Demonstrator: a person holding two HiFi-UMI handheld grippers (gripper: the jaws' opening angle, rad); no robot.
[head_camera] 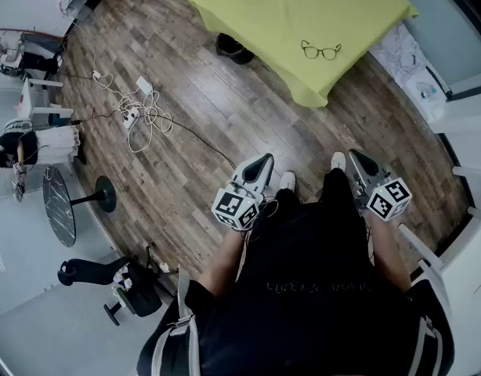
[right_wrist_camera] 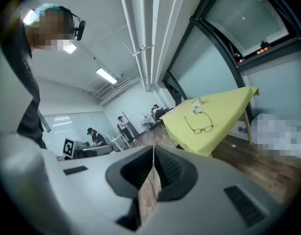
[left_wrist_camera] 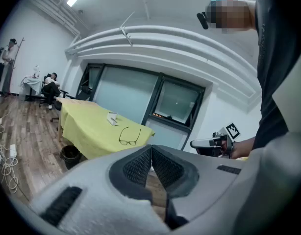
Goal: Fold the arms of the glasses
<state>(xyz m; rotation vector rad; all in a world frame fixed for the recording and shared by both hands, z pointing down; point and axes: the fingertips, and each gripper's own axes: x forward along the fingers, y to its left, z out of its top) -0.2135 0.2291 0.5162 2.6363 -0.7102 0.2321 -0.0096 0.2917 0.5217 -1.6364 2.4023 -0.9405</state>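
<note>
Glasses open on table, well off. Left gripper, right gripper: jaws together, empty. Step closer; part jaws, steady frame, fold gently.

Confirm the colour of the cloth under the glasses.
Yellow-green; the cloth shows best in the head view.
</note>
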